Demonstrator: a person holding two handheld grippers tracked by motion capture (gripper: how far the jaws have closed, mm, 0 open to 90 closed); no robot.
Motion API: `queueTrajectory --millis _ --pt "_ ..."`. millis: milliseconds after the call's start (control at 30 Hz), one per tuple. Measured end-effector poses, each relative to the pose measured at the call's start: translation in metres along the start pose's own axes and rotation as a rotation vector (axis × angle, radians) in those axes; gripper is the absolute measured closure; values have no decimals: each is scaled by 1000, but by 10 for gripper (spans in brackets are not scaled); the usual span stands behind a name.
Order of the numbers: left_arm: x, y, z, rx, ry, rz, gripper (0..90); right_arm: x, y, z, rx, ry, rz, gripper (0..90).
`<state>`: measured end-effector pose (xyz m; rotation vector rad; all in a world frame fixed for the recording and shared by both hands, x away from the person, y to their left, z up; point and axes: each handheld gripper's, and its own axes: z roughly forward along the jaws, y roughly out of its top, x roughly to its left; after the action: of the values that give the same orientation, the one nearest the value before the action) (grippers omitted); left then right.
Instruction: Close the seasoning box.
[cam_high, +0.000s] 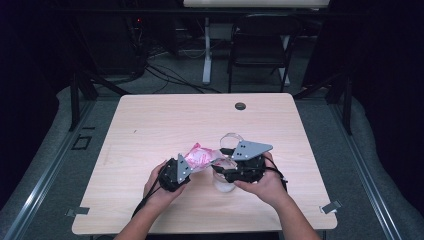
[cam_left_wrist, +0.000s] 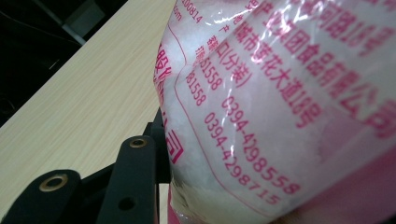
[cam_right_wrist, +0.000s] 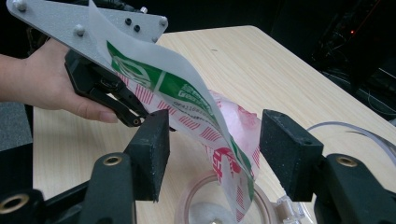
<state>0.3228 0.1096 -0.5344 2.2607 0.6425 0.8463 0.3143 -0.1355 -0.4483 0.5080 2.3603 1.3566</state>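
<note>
Bag (cam_right_wrist: 205, 116) of white grains tipped over clear container (cam_right_wrist: 219, 205) | left gripper (cam_right_wrist: 135, 119) clamps bag | right gripper (cam_right_wrist: 212, 140) spread, empty | step: pouring, likely | next: tilt steeper, mouth over rim

The bag (cam_high: 202, 156) is translucent white plastic printed with pink-red characters and digits, pink-red stripes and green bands; white grains show through it (cam_left_wrist: 280, 116). The table (cam_high: 165, 125) is pale wood with fine straight grain. Both grippers are matt black with brass-coloured rivets: left gripper (cam_high: 173, 174), right gripper (cam_right_wrist: 212, 147). Each carries a speckled grey plate (cam_high: 251, 148). The container (cam_right_wrist: 219, 205) is clear plastic.
</note>
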Motion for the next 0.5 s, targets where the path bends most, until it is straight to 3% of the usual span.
queueTrajectory --millis 500 --pt "1 5 -1 3 -2 35 604 7 1 6 13 39 -28 462"
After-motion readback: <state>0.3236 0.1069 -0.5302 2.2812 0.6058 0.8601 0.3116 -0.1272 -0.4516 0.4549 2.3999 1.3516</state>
